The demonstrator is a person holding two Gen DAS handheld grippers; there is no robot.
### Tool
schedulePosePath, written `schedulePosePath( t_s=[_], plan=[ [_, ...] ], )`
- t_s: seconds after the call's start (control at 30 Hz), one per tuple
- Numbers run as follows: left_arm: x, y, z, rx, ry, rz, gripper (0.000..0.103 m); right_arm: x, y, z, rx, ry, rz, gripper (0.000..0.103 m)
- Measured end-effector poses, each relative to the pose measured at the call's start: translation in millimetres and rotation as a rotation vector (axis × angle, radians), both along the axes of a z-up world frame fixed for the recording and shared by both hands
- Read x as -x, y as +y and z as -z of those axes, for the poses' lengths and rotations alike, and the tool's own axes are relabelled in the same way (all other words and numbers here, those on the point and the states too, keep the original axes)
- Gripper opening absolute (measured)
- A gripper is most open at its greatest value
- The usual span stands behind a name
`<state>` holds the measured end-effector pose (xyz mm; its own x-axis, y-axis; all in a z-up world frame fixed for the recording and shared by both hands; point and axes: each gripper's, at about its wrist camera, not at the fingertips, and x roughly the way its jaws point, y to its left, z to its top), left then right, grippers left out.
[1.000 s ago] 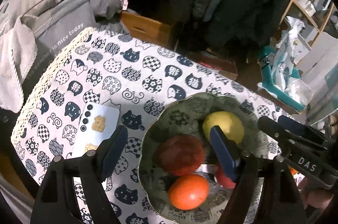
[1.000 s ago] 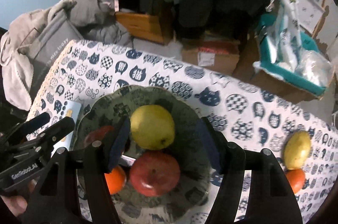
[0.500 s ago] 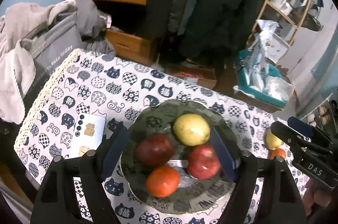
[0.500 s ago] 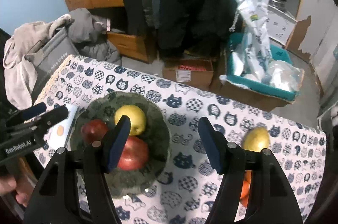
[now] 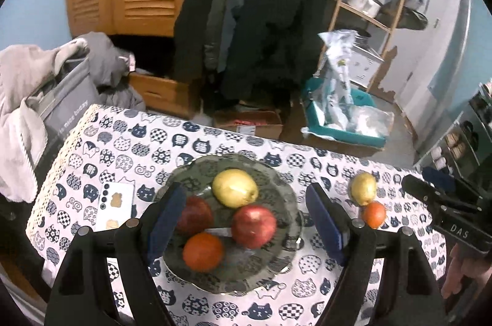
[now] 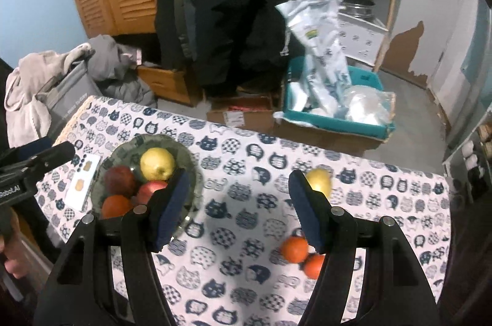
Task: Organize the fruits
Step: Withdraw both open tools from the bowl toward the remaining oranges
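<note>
A dark green patterned plate [image 5: 286, 221] [image 6: 120, 154] on the cat-print tablecloth holds a yellow pear [image 5: 235, 187] [image 6: 157, 163], two red apples [image 5: 253, 226] [image 5: 196, 215] and an orange [image 5: 203, 251]. My left gripper [image 5: 244, 226] hovers above the plate, open and empty. My right gripper [image 6: 238, 209] hangs open and empty over bare cloth right of the plate. A second yellow pear [image 6: 319, 180] [image 5: 363, 188] and two oranges [image 6: 294, 248] [image 6: 313, 265] lie on the cloth at the right; the right finger partly hides them.
A white phone [image 5: 115, 204] lies left of the plate. Beyond the table's far edge stand a grey bag with clothes [image 5: 61, 98], cardboard boxes [image 6: 243, 115], a teal bin of plastic bags [image 6: 335, 108] and a wooden shelf [image 5: 369, 3]. A person's hand [image 5: 461, 270] holds the right gripper.
Both grippers have risen and pulled back from the plate, so the fruit looks smaller. The right gripper has swung right, off the plate and toward the loose pear and oranges. Jaws unchanged.
</note>
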<state>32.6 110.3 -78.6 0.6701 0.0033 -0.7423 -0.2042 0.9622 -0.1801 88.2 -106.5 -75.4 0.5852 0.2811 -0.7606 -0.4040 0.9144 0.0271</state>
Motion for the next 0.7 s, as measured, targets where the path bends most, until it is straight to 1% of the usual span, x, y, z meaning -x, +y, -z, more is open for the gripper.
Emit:
schedulePosePath(
  t_s=[0.13,0.4,0.7],
  plan=[
    [1.8,-17.7,-3.0,-0.023,-0.005,0.033,0.081,8.8,-20.8,-4.2,0.005,-0.014,0.020,0.068],
    [-0.1,-44.6,-4.9,-0.036,0.001,0.082,0.082,22.6,-59.3,-8.1,-0.002,-0.021,0.062,0.068],
    [-3.8,-81.9,0.8,-0.056,0.023,0.159,0.082,29.5,-102.8,8.4,-0.004,0.006,0.120,0.068]
  ],
)
